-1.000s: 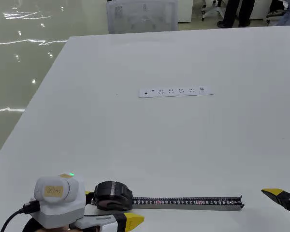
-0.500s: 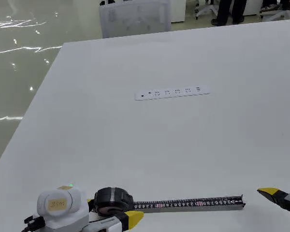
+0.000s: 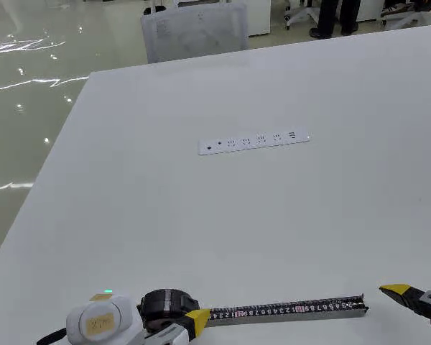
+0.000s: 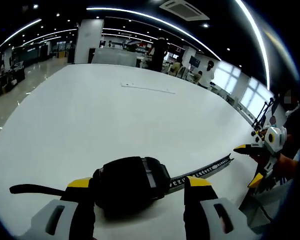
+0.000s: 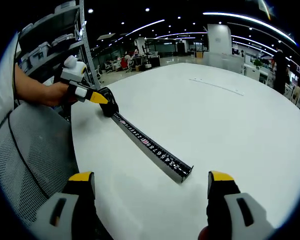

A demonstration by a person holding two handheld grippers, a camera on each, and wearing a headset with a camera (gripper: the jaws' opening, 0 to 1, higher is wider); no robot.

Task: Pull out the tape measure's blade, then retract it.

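A black tape measure [image 3: 167,307] lies near the front edge of the white table [image 3: 237,215]. Its blade [image 3: 287,310] is drawn out to the right and lies flat. My left gripper [image 3: 174,316] straddles the case [image 4: 130,182]. One yellow-tipped jaw touches the case, and a thin gap shows at the other. The blade [image 4: 205,170] runs out past that jaw. My right gripper [image 5: 151,176] is open with nothing in it, just short of the blade's end hook [image 5: 184,173]. In the head view the right gripper [image 3: 409,298] stays a little to the right of the blade end [image 3: 362,305].
A white power strip [image 3: 253,141] lies flat mid-table. A grey chair [image 3: 194,29] stands beyond the far edge. The table's left edge drops to a glossy floor [image 3: 29,108]. A mesh chair [image 5: 25,145] sits beside the front edge. People stand far off.
The head camera has tilted. The left gripper's near jaw has drawn in toward the case. The blade stays drawn out, and the right gripper remains off its end.
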